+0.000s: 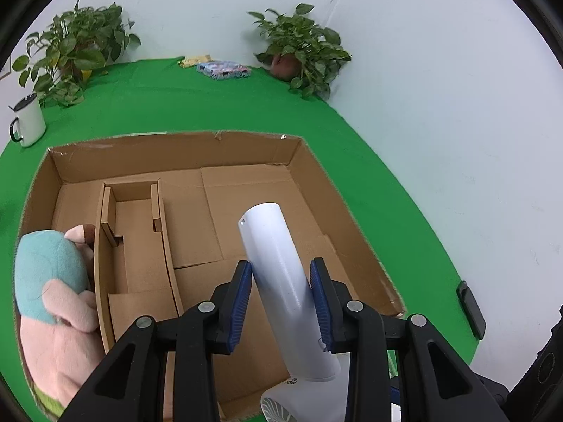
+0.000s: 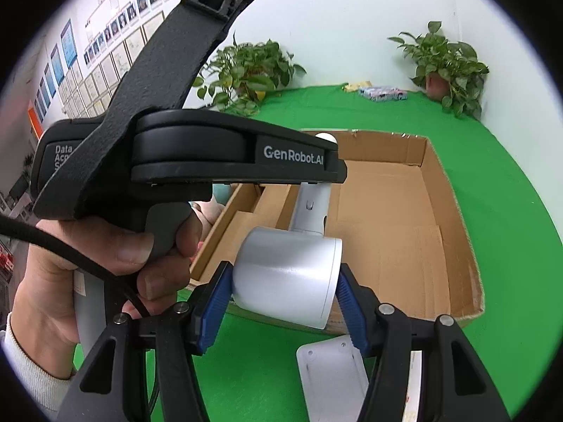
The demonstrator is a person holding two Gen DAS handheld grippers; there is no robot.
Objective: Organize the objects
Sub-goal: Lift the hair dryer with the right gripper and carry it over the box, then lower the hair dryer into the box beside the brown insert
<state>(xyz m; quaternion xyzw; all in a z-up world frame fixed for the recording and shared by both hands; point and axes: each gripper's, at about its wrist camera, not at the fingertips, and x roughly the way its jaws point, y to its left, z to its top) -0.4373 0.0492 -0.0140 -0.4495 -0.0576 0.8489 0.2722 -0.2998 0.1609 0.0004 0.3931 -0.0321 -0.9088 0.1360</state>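
Observation:
A white hair dryer hangs over the open cardboard box (image 1: 169, 144), held by both grippers. In the left wrist view its round handle (image 1: 271, 256) sticks out forward, and my left gripper (image 1: 281, 263) is shut on it with both blue pads pressing. In the right wrist view the wide barrel (image 2: 288, 274) lies across my right gripper (image 2: 284, 269), which is shut on it over the box's (image 2: 454, 218) near wall. A hand (image 2: 98, 263) holds the left gripper's black body (image 2: 228, 151) there. A pink and teal plush toy (image 1: 52, 281) fills the box's left compartment.
Cardboard dividers (image 1: 105, 239) split the box's left part; its right part has a bare floor. On the green cloth (image 1: 211, 105) stand a white mug (image 1: 28, 119), two potted plants (image 1: 77, 45) (image 1: 299, 49) and colourful packets (image 1: 225, 69). A black flat object (image 1: 471, 309) lies at the right.

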